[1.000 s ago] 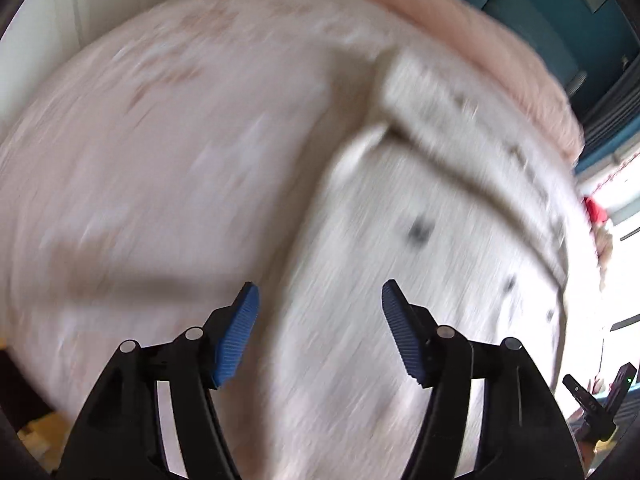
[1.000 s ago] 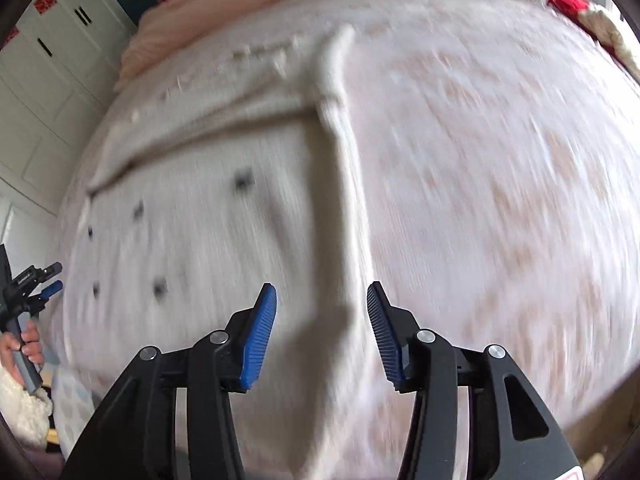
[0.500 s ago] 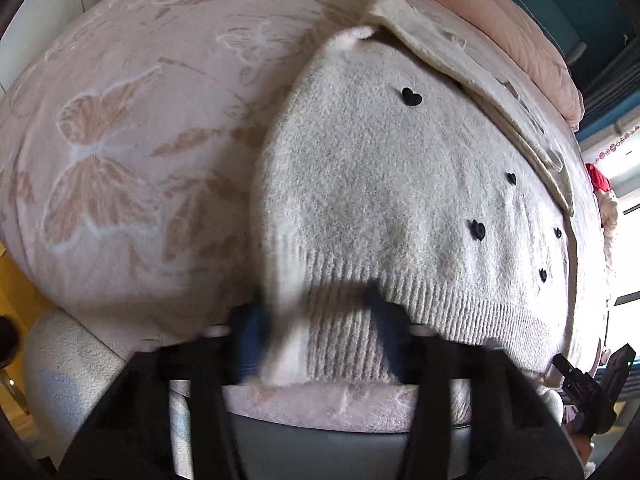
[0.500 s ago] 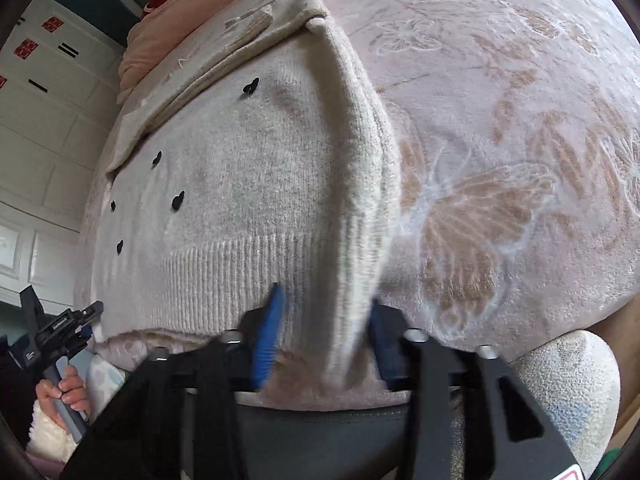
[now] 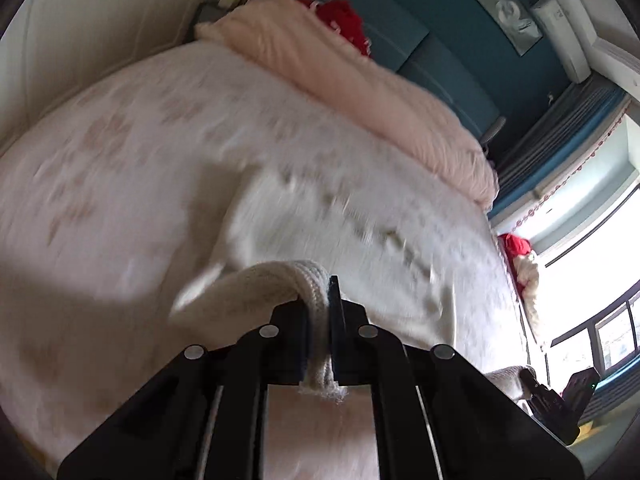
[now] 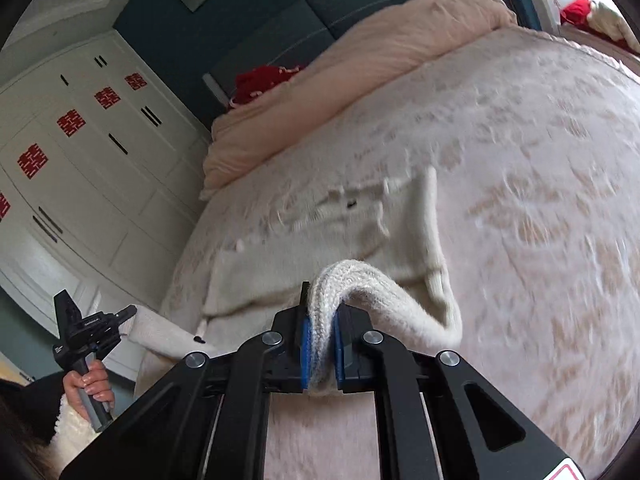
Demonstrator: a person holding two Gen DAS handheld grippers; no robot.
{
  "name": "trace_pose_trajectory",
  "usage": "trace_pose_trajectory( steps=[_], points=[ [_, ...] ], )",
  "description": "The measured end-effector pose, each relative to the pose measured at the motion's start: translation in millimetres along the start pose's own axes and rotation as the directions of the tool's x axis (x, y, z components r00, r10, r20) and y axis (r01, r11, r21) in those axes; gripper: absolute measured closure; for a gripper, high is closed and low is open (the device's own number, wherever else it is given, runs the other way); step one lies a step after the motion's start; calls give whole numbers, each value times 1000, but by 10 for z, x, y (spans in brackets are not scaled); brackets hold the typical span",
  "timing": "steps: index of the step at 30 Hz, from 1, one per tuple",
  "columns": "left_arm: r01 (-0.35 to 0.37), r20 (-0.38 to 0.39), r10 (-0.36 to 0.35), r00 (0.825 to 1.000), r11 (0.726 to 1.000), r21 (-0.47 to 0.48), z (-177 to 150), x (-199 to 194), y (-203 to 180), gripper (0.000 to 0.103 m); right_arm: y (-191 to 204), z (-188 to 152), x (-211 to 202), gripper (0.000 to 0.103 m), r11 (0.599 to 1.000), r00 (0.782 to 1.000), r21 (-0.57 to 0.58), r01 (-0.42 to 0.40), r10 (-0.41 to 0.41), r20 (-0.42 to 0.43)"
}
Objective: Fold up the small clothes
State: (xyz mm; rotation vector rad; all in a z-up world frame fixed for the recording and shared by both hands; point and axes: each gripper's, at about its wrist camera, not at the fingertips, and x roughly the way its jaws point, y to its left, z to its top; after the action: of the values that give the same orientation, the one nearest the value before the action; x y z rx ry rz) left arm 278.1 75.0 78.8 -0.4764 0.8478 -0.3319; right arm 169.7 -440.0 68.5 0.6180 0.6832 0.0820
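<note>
Sweater hem (ribbed) in both clamps

Red double-happiness signs on white wardrobe doors; other print too small to read.

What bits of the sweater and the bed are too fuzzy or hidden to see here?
- Left wrist view: the sweater is smeared by motion blur, so its heart dots cannot be made out.
- Left wrist view: the hem pinched in the left hand-held gripper hides the pads.
- Right wrist view: the right hand-held gripper and its frame cover the bed's near edge.
- Right wrist view: the blanket pattern is blurred.
</note>
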Motion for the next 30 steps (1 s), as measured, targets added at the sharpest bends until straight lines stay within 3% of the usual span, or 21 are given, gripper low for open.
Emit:
trace_pose_trajectory(
  steps=[3, 6, 9, 12, 13, 14, 15, 16, 17, 19, 22, 25, 27, 28, 29, 30],
  points=[
    [-74, 52, 72, 996, 996, 43, 534, 564, -131, 96, -133, 612, 628, 95, 1000, 999, 4, 28, -28, 33],
    [-124, 21, 123, 992, 991, 52, 861, 1257, -180, 96, -414, 1008, 1315, 94, 995, 997, 63, 81, -82, 10],
    [-218, -39, 220, 975, 974, 57, 974, 2005, -91, 93, -673, 1099, 2010, 91, 981, 986, 114, 154, -146, -79],
    [-282, -127, 278, 952, 959, -13, 912, 2410, 193, 88, -779, 1105, 2306, 88, 970, 972, 115, 214, -199, -125],
    [-286, -128, 279, 952, 957, -38, 897, 2398, 248, 78, -774, 1113, 2260, 85, 973, 978, 122, 195, -183, -102],
    [-262, -96, 254, 962, 962, -74, 907, 2289, 315, 62, -763, 1114, 2175, 78, 977, 984, 123, 172, -165, -71],
    [-242, -54, 238, 970, 966, -89, 907, 2154, 344, 53, -732, 1104, 2050, 72, 983, 989, 113, 147, -145, -27],
    [-232, -19, 232, 973, 968, -91, 903, 2024, 371, 40, -695, 1069, 1920, 52, 985, 989, 93, 147, -149, 12],
    [-232, 34, 234, 972, 970, -69, 902, 1835, 397, 32, -661, 1016, 1794, 42, 984, 984, 66, 166, -169, 52],
    [-270, 56, 270, 961, 963, 7, 860, 1628, 456, 24, -624, 900, 1617, 42, 981, 978, -2, 197, -196, 71],
    [-286, -13, 287, 958, 957, 52, 715, 1585, 606, 24, -692, 683, 1619, 42, 967, 969, -60, 248, -249, -1],
    [-315, -87, 320, 944, 947, 58, 469, 1599, 777, 25, -779, 463, 1711, 42, 958, 955, -79, 276, -282, -89],
    [-295, -139, 299, 944, 954, 45, 292, 1661, 864, 37, -822, 349, 1782, 43, 957, 950, -69, 282, -289, -119],
    [-285, -169, 290, 942, 957, 55, 211, 1714, 887, 62, -842, 290, 1800, 72, 960, 951, -60, 273, -278, -134],
    [-272, -194, 279, 941, 960, 60, 179, 1770, 897, 83, -849, 253, 1817, 86, 964, 953, -49, 260, -264, -152],
    [-280, -192, 285, 939, 958, 55, 175, 1775, 886, 85, -842, 274, 1811, 87, 967, 954, -38, 252, -255, -157]
  ],
)
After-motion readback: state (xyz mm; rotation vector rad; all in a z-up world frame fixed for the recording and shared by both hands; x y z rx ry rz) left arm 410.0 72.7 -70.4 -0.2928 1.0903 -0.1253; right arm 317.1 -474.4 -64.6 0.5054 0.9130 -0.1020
